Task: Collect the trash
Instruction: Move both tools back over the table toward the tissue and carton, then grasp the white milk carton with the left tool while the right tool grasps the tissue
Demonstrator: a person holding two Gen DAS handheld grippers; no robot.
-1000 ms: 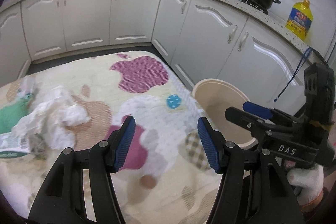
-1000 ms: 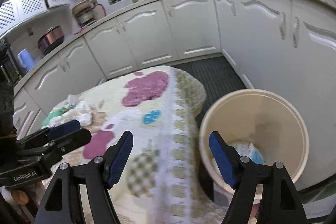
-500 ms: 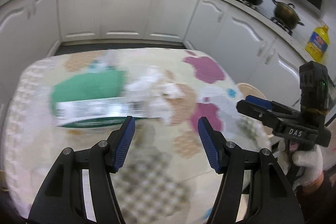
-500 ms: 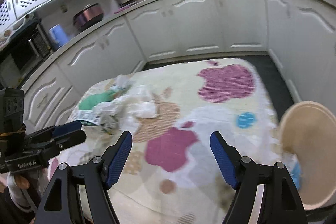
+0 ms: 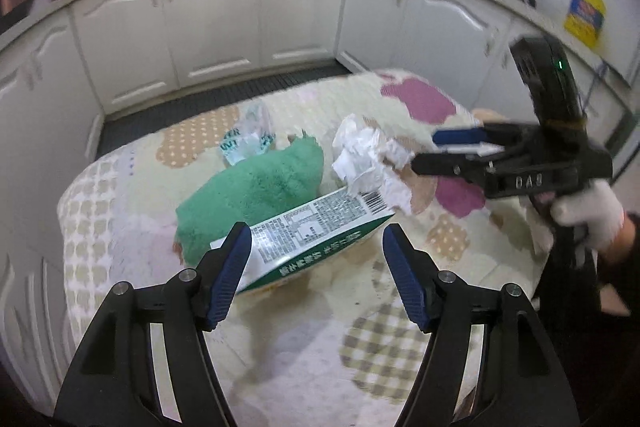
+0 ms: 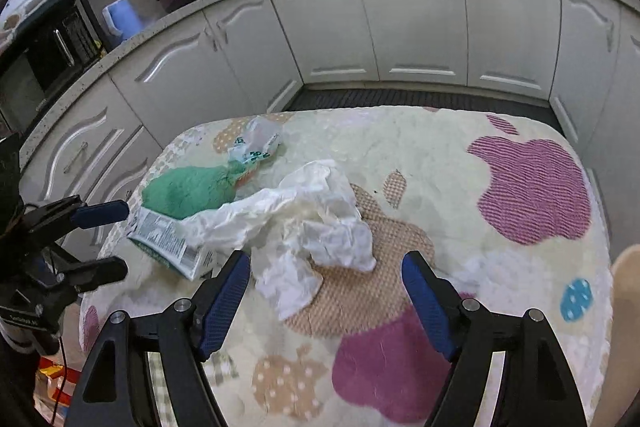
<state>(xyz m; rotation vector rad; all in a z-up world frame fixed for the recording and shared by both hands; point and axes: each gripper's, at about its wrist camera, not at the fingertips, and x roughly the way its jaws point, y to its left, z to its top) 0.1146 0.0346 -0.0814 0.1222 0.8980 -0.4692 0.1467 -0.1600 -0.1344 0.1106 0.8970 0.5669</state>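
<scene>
Now 2 handheld grippers hover over a table draped in a cream blanket (image 6: 440,163) printed with purple apple shapes. In the left wrist view, the left gripper (image 5: 317,273) has its blue-padded jaws apart; they have just been opening, and nothing is pressed between them. Just beyond them lies a green-and-white carton (image 5: 316,231) on its side, its near end close to the left pad. Touching the carton's far right end is a heap of crumpled white paper (image 5: 370,163). A small clear plastic wrapper (image 5: 250,141) with green print lies farther away, to the left.

In the right wrist view, the right gripper (image 6: 326,301) also stands wide and empty, with the crumpled paper just beyond its jaws. A gloved hand (image 5: 588,217) holds that gripper at the right. White kitchen cabinets (image 6: 416,23) curve around the far side.
</scene>
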